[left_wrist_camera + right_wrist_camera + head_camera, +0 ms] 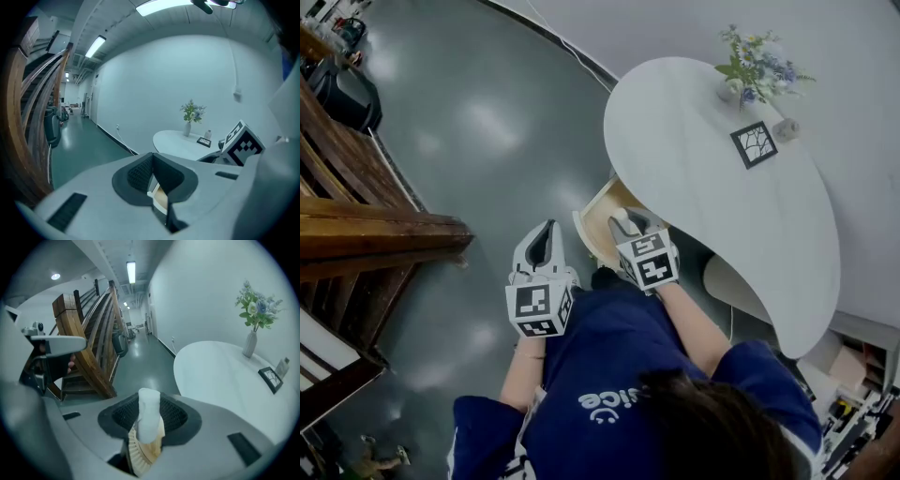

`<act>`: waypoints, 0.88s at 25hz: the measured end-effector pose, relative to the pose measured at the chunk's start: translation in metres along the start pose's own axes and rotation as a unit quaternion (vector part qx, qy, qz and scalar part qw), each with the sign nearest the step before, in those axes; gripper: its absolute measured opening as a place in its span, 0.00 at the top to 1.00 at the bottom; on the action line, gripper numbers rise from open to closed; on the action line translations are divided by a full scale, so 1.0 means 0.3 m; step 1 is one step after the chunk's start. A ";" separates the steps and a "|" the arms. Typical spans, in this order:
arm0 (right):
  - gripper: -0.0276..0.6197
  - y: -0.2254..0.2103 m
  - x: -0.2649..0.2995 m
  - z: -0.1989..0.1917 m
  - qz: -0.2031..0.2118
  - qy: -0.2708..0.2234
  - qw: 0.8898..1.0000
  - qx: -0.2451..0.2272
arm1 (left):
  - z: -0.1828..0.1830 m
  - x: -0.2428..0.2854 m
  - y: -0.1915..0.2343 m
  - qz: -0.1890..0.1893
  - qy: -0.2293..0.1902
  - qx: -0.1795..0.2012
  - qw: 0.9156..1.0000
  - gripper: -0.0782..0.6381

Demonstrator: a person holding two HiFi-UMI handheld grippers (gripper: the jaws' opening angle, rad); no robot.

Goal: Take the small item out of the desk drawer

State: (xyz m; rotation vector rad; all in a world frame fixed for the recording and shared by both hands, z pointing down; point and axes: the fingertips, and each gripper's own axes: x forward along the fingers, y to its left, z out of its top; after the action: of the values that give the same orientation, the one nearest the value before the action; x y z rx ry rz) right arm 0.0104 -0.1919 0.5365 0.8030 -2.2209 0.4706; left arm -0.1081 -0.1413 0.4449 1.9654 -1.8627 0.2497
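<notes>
My right gripper (626, 223) (149, 423) is shut on a small white cylindrical item (149, 411), which stands upright between the dark pads. It hangs above the open light-wood drawer (598, 214) that juts from under the white oval desk (712, 197). To its left my left gripper (547, 236) (152, 180) is over the floor beside the drawer; its pads meet with nothing between them. A sliver of the drawer (161, 197) shows through the gap below those pads. In the left gripper view, the right gripper's marker cube (241, 143) shows at the right.
On the desk stand a vase of flowers (752, 67), a small picture frame (754, 144) and a little bottle (786, 129). A wooden staircase (356, 225) rises at the left. Grey-green floor (487, 131) lies between stairs and desk. The wall runs behind the desk.
</notes>
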 end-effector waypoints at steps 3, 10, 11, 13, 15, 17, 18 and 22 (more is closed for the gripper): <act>0.74 0.003 -0.054 0.063 -0.010 -0.031 0.999 -0.005 | 0.020 0.013 -0.014 -0.014 -0.007 0.005 1.000 0.89; 0.74 -0.020 -0.173 0.138 -0.045 -0.085 0.995 0.011 | 0.078 0.015 -0.043 -0.046 -0.026 0.012 0.999 0.89; 0.74 -0.024 -0.189 0.145 -0.050 -0.093 0.994 0.012 | 0.087 0.016 -0.049 -0.051 -0.027 0.014 0.998 0.89; 0.74 -0.034 -0.221 0.152 -0.058 -0.110 0.992 0.015 | 0.105 0.015 -0.064 -0.061 -0.030 0.018 0.998 0.89; 0.74 -0.051 -0.259 0.154 -0.066 -0.128 0.989 0.027 | 0.124 0.013 -0.083 -0.071 -0.034 0.027 0.997 0.89; 0.74 -0.073 -0.308 0.162 -0.079 -0.150 0.985 0.041 | 0.145 0.014 -0.105 -0.080 -0.040 0.039 0.995 0.89; 0.74 -0.083 -0.332 0.170 -0.087 -0.160 0.982 0.046 | 0.156 0.015 -0.115 -0.085 -0.043 0.044 0.994 0.89; 0.74 -0.116 -0.430 0.208 -0.115 -0.204 0.971 0.050 | 0.197 0.019 -0.167 -0.109 -0.056 0.057 0.991 0.89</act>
State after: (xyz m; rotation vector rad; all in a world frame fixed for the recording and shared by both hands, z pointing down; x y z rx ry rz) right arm 0.0732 -0.1990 0.4031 1.2928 -2.4449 0.3267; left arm -0.0673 -0.1705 0.3854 2.2833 -1.7149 0.1859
